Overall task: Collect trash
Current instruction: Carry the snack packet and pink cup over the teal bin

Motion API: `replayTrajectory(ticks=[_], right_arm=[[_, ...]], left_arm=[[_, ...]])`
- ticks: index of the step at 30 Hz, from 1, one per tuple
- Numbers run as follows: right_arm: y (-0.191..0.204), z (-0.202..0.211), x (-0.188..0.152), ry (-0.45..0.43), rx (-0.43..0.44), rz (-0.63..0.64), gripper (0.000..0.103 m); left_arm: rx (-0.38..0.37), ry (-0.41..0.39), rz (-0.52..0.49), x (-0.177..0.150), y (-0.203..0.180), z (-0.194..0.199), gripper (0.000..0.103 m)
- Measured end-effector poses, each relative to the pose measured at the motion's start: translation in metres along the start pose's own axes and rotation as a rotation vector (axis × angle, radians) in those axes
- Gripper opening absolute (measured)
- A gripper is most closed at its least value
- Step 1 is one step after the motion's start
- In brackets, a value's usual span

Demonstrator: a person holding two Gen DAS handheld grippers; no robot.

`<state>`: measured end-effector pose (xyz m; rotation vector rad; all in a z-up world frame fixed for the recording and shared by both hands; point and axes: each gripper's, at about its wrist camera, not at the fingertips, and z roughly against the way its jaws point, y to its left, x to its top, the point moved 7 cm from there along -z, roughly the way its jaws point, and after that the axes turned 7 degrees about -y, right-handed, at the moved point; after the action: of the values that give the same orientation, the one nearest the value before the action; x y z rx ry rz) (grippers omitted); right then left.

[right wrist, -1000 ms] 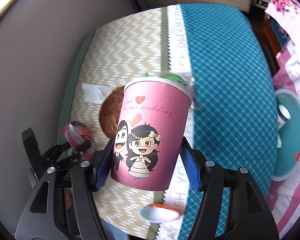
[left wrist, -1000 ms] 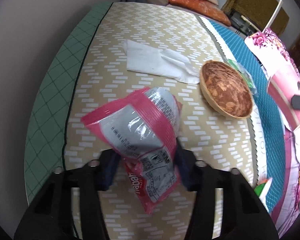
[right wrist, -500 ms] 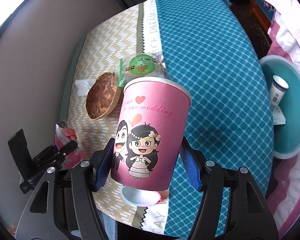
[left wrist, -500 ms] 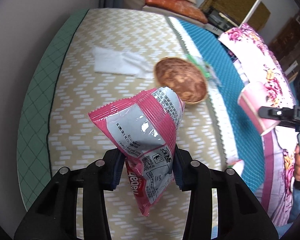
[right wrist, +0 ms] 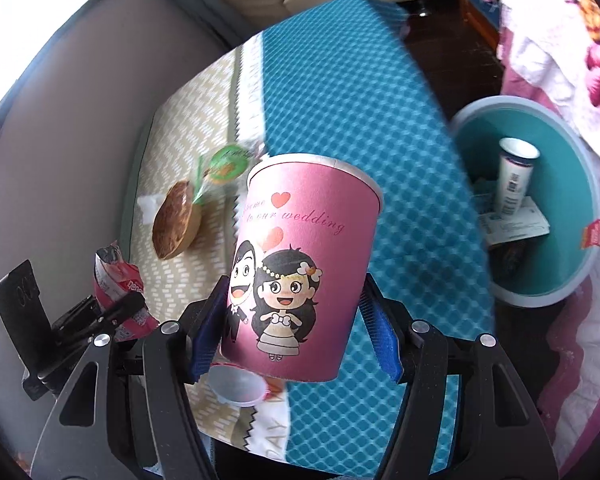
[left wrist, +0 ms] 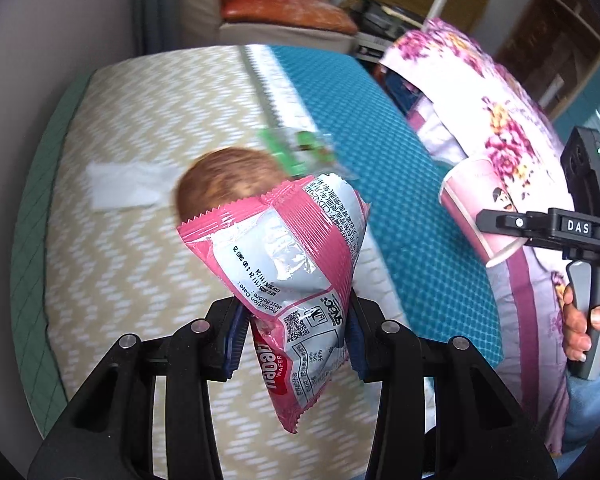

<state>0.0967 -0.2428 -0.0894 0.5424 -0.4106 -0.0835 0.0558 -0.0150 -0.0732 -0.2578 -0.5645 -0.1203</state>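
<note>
Wafer wrapper [left wrist: 284, 248]: glossy crinkled foil-plastic. Cup [right wrist: 300, 268]: matt printed paper. Bowl [right wrist: 176, 224]: mottled brown, wood-like. Bedcover [right wrist: 360, 120]: woven cloth.

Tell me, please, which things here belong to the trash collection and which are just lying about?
Job: wafer wrapper in left tongs; pink paper cup in right tongs; teal bin.
Lying about: wooden bowl, floral blanket.

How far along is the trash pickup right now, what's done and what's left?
Done: the teal bin already holds a white cup and papers. In hand: the left gripper grips a pink wafer wrapper; the right gripper grips a pink paper cup. Left on the table: a napkin, a green packet and a small white lid.
</note>
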Motion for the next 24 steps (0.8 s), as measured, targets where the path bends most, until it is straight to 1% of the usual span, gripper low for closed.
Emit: replayTrajectory(ticks=[4,11,15,20,24], right_arm=[[-0.028,0.013,0.009,-0.050,-0.012,-0.053,0.061],[-0.081,0.048,0.025,-0.142,-0.031,-0.150,0.061],[-0.112,0.066,0.031,-0.186,-0.040,-0.200,0.061],[-0.144,0.087,0.036,-0.244,-0.057,-0.255,0.061],[-0.171,0.095,0.034,-0.256,-0.074,-0.300,0.061]], left_arm=[[-0.026,0.012,-0.090,0.015,-0.042,-0.016,0.043],[-0.059,0.030,-0.217,0.034,-0.102,-0.038,0.043],[-0.088,0.048,-0.257,0.045,-0.135,-0.051,0.043],[-0.107,0.056,-0.345,0.058,-0.187,-0.068,0.043],[-0.125,0.076,-0.371,0.061,-0.216,-0.087,0.043]])
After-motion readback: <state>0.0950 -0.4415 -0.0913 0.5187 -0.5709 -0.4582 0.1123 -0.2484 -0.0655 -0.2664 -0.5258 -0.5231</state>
